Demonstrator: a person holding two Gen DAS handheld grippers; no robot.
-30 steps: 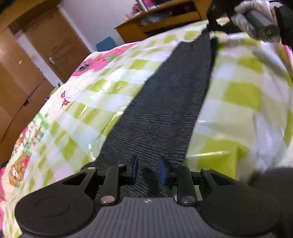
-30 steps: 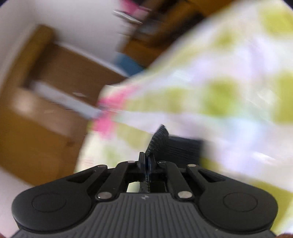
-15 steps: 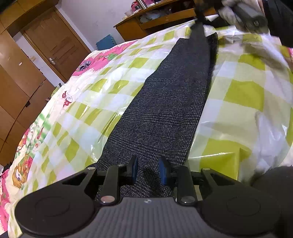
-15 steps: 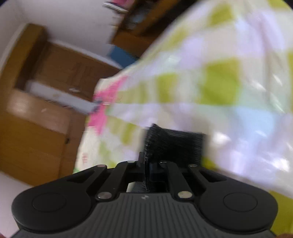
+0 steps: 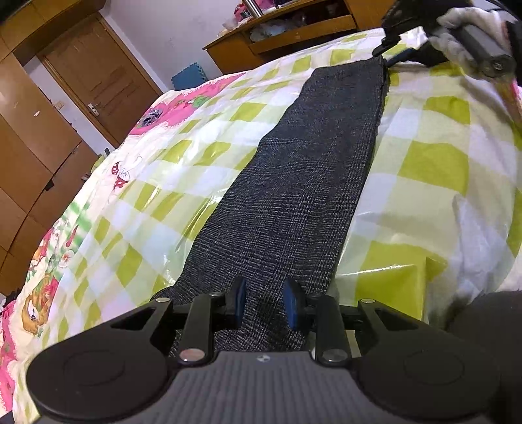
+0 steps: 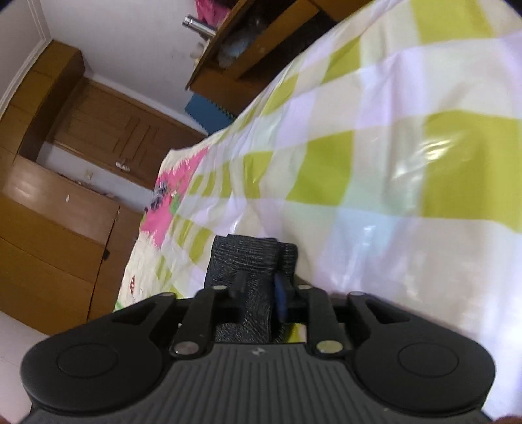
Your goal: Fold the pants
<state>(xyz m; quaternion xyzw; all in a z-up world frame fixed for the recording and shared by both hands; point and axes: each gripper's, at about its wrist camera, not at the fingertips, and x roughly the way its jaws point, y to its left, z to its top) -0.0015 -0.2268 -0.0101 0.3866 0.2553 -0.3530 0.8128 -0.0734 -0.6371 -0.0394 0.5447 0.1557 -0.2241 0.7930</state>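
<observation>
A: Nearest the left wrist camera, what is the left gripper point(image 5: 265, 301) doing?

B: Its blue-padded jaws stand narrowly apart over the near end of the dark grey checked pants point(image 5: 293, 182). Cloth lies between and under them, but I cannot tell whether the pads press on it.

A: And the pants themselves?

B: They lie flat as one long narrow strip on the green-and-white checked bedsheet point(image 5: 434, 163), running from the left gripper away toward the far side of the bed.

A: What is at the far end?

B: The right gripper point(image 5: 386, 49), held in a white-gloved hand point(image 5: 463, 22), sits right at the far corner of the strip. From its own camera, the right gripper point(image 6: 261, 288) has its jaws opening, a fold of the pants point(image 6: 251, 261) loose between them and not pinched.

A: Beyond the bed?

B: A wooden desk point(image 5: 293, 29) with an open shelf, a blue foam mat point(image 5: 187, 76) against the wall, a wooden door point(image 5: 104, 88) and wooden wardrobes point(image 5: 29, 156) at left.
</observation>
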